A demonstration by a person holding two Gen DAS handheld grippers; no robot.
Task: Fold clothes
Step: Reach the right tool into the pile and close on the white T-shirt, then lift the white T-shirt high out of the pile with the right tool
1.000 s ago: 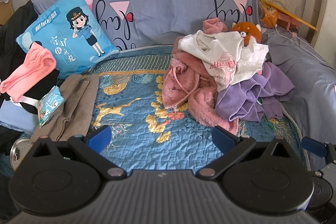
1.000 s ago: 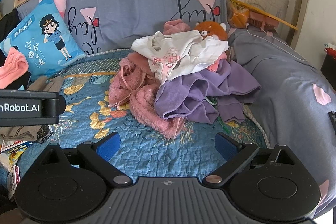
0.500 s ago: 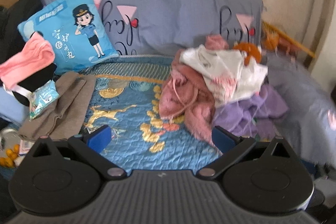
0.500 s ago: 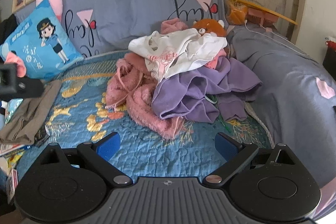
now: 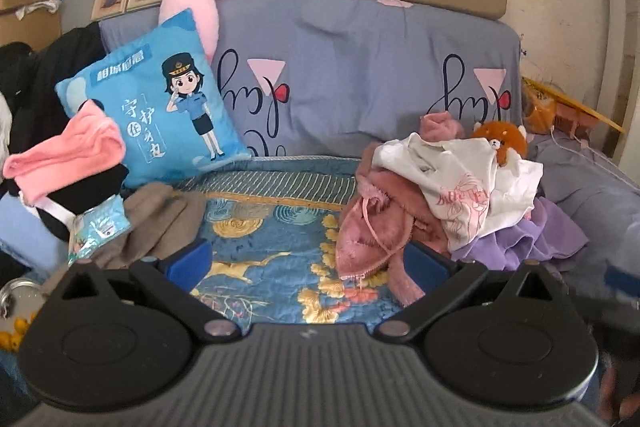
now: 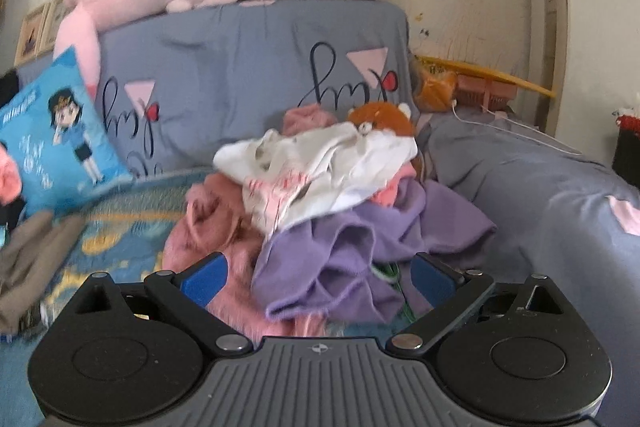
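Right wrist view: my right claw (image 6: 318,277) hangs wide open at the crumpled purple fleece top (image 6: 360,255); left claw (image 5: 306,263) released too, over blue patterned quilt (image 5: 260,247).

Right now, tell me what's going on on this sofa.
A person holds a gripper in each hand, facing a heap of unfolded clothes on the blue patterned quilt. Both the left gripper and the right gripper are open and hold nothing. The right gripper is close to the purple garment at the front of the heap; a white printed shirt lies on top, with a fuzzy pink garment beside it. No folding of this heap has begun.
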